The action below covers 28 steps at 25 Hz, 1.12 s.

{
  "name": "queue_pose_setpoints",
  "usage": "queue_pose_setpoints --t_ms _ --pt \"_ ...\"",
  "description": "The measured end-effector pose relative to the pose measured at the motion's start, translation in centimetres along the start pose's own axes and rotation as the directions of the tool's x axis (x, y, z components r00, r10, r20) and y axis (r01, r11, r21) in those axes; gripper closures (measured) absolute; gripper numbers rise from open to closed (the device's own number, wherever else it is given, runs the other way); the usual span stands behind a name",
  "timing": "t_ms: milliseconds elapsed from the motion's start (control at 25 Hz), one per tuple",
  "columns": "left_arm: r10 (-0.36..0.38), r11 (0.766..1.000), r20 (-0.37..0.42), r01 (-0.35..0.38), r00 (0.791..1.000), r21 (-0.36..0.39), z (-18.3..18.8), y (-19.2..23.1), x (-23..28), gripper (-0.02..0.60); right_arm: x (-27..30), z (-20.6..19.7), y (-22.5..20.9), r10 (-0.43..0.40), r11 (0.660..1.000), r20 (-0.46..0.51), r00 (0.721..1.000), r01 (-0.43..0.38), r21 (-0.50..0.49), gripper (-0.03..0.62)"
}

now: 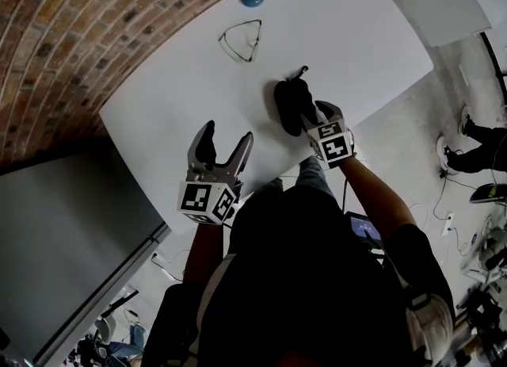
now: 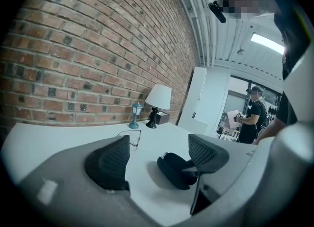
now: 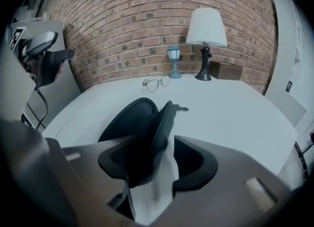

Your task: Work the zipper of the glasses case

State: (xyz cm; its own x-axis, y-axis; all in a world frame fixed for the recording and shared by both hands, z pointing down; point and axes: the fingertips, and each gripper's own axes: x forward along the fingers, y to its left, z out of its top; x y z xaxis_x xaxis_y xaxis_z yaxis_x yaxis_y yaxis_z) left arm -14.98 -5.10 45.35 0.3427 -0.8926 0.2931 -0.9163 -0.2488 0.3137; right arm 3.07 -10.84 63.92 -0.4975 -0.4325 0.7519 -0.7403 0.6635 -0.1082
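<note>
The black glasses case (image 1: 291, 104) lies on the white table (image 1: 174, 112) with its lid partly up, and its zipper pull (image 1: 299, 72) sticks out at the far end. My right gripper (image 1: 307, 116) reaches down to the case's near end. In the right gripper view the case (image 3: 137, 123) sits between the jaws of this gripper (image 3: 152, 152); the left pad is against it, while a white gap shows before the right pad. My left gripper (image 1: 227, 135) hovers open and empty to the left of the case (image 2: 176, 171).
Wire-rimmed glasses (image 1: 240, 40) lie beyond the case. A white-shaded lamp (image 3: 206, 30), a small blue lantern (image 3: 173, 59) and a brown box (image 3: 224, 70) stand at the table's far edge by the brick wall. A person (image 2: 252, 113) stands in the background.
</note>
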Motion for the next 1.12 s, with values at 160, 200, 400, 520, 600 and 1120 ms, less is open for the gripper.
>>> queue_pose_setpoints --t_ms 160,200,400,520,600,1120 --pt "-0.003 1.000 0.000 0.003 1.000 -0.004 -0.2 -0.2 0.2 0.198 0.0 -0.3 -0.5 -0.018 1.000 -0.011 1.000 0.018 0.004 0.447" --pt "-0.004 1.000 -0.001 0.004 1.000 -0.004 -0.2 -0.3 0.2 0.198 0.0 -0.4 -0.6 -0.025 1.000 -0.014 1.000 0.025 0.005 0.468" --pt "-0.009 1.000 -0.003 0.009 1.000 -0.010 -0.5 -0.4 0.4 0.198 0.0 -0.8 -1.7 -0.061 0.997 -0.033 0.998 0.062 0.037 0.530" --pt "-0.014 1.000 -0.007 0.014 1.000 -0.020 -0.6 -0.5 0.5 0.198 -0.2 -0.9 -2.0 -0.054 0.996 -0.038 0.998 0.056 0.071 0.537" --pt "-0.018 0.999 -0.008 0.018 1.000 -0.027 -0.7 -0.6 0.6 0.198 -0.3 -0.9 -2.3 -0.045 0.993 -0.029 0.999 0.047 0.106 0.539" --pt "-0.084 0.989 -0.006 0.083 0.996 -0.122 -1.5 -0.8 2.2 0.209 -3.9 4.0 -1.8 0.082 0.968 0.152 0.985 -0.115 0.222 0.540"
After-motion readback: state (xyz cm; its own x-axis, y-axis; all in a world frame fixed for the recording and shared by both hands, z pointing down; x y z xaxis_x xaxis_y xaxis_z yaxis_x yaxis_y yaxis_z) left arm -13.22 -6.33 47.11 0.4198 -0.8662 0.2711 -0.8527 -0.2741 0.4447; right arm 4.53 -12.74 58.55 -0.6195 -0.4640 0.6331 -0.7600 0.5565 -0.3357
